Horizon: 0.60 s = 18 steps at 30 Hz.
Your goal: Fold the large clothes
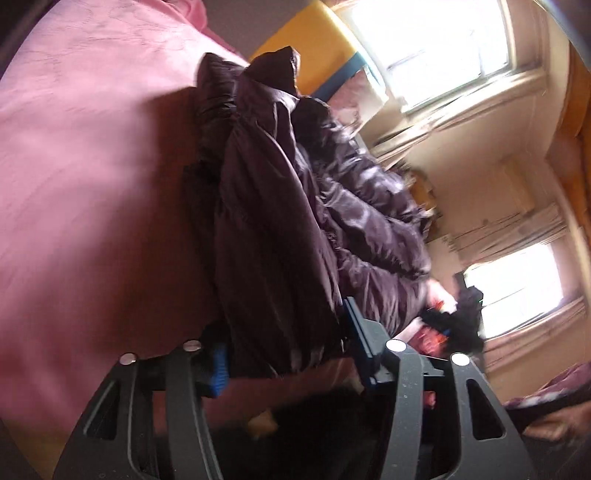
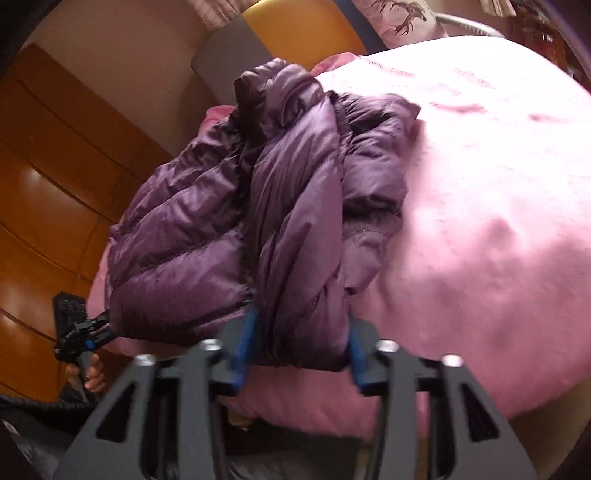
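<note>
The quilted purple down jacket (image 2: 295, 206) is being folded on the pink bed (image 2: 480, 206) — both the left claw (image 1: 288, 354) and the right claw (image 2: 299, 350) are clamped on its bunched edges; laying flat is judged next.

One purple padded jacket (image 2: 295, 206) lies bunched on one pink bedspread (image 2: 480, 221). Two grippers show: the right gripper (image 2: 299, 354) up close and the left gripper (image 2: 79, 328) off to the side. Two bright windows (image 1: 436, 51) appear in the left wrist view, and one deer-print pillow (image 2: 399, 18) in the right.
</note>
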Available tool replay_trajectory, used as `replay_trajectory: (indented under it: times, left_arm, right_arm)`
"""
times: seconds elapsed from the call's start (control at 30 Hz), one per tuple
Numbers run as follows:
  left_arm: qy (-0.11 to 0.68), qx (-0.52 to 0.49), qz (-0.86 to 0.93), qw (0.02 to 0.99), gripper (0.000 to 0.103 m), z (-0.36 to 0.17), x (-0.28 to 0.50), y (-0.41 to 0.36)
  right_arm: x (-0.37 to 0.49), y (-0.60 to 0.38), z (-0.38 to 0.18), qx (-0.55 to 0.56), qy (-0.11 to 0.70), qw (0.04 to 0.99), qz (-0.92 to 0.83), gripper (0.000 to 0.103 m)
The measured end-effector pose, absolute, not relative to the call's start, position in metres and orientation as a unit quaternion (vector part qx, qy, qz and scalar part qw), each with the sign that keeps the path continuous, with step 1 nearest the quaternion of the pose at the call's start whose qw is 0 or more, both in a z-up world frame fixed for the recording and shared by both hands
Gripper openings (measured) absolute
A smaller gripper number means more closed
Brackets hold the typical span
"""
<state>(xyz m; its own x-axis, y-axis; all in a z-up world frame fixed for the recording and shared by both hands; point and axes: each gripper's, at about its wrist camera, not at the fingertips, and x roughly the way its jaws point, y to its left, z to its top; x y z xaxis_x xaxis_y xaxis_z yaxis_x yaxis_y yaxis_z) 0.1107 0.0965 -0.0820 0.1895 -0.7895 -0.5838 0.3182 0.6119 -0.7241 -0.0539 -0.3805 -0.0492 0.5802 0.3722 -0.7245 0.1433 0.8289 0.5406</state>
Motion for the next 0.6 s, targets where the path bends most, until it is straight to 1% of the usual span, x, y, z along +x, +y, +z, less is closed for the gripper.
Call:
replay_trajectory:
  times: [0.03, 0.07, 0.1, 0.13, 0.17, 0.27, 0.3, 0.37, 0.43, 0.5, 0.6]
  left_arm:
    - [0.511, -0.222, -0.364, 0.747, 0.072, -0.077, 0.105, 0.102]
    - [0.504, -0.218, -0.354, 0.757, 0.08, -0.073, 0.107, 0.107]
    - [0.494, -0.217, -0.343, 0.769, 0.08, -0.064, 0.108, 0.114]
    - [0.486, -0.218, -0.337, 0.776, 0.08, -0.059, 0.112, 0.119]
    - [0.478, -0.219, -0.331, 0.784, 0.083, -0.054, 0.116, 0.123]
    - [0.448, -0.215, -0.319, 0.807, 0.085, -0.033, 0.127, 0.126]
    - [0.44, -0.212, -0.321, 0.812, 0.085, -0.027, 0.136, 0.124]
    - [0.425, -0.198, -0.317, 0.825, 0.09, -0.019, 0.149, 0.117]
    - [0.422, -0.18, -0.318, 0.83, 0.09, -0.016, 0.158, 0.104]
    - [0.426, -0.166, -0.319, 0.83, 0.09, -0.017, 0.169, 0.086]
    - [0.432, -0.147, -0.308, 0.835, 0.09, -0.023, 0.179, 0.069]
  right_arm:
    - [-0.058, -0.382, -0.042, 0.275, 0.446, 0.85, 0.06, 0.061]
    - [-0.057, -0.383, -0.033, 0.261, 0.436, 0.86, 0.049, 0.065]
    - [-0.057, -0.383, -0.023, 0.242, 0.423, 0.872, 0.037, 0.069]
    - [-0.054, -0.382, -0.012, 0.22, 0.408, 0.886, 0.024, 0.078]
    - [-0.05, -0.38, -0.003, 0.203, 0.393, 0.897, 0.012, 0.082]
    - [-0.019, -0.37, 0.014, 0.142, 0.361, 0.922, -0.007, 0.082]
    - [-0.008, -0.368, 0.016, 0.128, 0.36, 0.924, -0.008, 0.082]
    - [0.018, -0.366, 0.011, 0.106, 0.365, 0.925, -0.011, 0.078]
    - [0.045, -0.362, 0.003, 0.084, 0.375, 0.923, -0.019, 0.077]
    - [0.065, -0.357, -0.004, 0.074, 0.385, 0.92, -0.019, 0.072]
    - [0.081, -0.351, -0.017, 0.065, 0.394, 0.917, -0.016, 0.062]
